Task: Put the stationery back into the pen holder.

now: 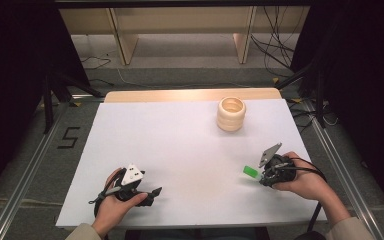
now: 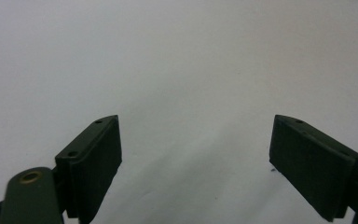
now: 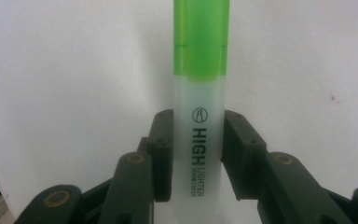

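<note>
This looks like a lab or test room, not a home. A small table (image 1: 190, 95) with a plain white sheet (image 1: 180, 145) on top stands on a grey floor. Metal rails (image 1: 27, 172) run along the left and right. Black stands (image 1: 50, 95) rise at both sides. Loose cables (image 1: 275, 45) lie at the far right, near bare wooden shelves (image 1: 180, 25).
</note>
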`<state>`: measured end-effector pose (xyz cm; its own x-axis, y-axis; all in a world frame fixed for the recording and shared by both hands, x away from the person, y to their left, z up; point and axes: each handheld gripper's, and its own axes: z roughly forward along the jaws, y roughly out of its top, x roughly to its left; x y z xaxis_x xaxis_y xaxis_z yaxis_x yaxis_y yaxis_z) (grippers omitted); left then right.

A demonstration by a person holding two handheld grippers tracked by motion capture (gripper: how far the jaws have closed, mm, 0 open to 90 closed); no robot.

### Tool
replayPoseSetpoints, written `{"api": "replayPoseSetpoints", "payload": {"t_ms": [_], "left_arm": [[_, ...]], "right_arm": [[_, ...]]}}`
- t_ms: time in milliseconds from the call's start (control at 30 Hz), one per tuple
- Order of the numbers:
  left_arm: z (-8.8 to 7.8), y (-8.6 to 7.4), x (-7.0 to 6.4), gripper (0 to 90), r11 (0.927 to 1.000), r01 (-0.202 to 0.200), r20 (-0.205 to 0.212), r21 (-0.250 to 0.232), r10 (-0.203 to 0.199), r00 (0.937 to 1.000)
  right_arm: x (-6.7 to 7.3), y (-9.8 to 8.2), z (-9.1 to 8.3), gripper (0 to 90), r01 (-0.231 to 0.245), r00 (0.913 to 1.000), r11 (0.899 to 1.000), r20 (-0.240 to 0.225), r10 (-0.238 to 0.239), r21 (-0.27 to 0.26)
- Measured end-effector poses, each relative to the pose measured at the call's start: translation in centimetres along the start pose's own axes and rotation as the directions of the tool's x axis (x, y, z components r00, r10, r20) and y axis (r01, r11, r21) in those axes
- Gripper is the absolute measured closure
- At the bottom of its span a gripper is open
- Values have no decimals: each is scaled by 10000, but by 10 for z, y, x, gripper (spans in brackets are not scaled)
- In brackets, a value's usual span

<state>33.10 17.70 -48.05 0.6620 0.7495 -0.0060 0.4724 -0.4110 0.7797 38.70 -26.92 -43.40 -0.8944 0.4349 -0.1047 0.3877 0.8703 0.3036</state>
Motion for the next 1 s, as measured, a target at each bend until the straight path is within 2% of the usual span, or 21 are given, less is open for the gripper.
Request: {"api": "replayPoseSetpoints", "payload": {"t_ms": [200,367,700,900,1000], "left_arm": [[0,0,0,165,10000,2,-5,-1,-2,10000],[0,0,0,165,10000,7,4,20,-7,10000],[0,0,0,165,10000,-7,-11,11,7,10000],[0,0,1,165,10000,18,-24,-4,-18,10000],[0,0,1,165,10000,16,-23,-1,-16,10000]], "right_arm": [[-1,-2,0,664,-204,9997,9989,119,209,-417],[-2,-3,-1,664,-577,9980,9948,223,597,-844],[-4,-2,-2,664,-1212,9906,9773,413,1302,-1737],[-6,-2,-3,664,-1643,9822,9582,507,1808,-2340],[-8,-3,-4,664,-1908,9750,9449,600,2138,-2659]]}}
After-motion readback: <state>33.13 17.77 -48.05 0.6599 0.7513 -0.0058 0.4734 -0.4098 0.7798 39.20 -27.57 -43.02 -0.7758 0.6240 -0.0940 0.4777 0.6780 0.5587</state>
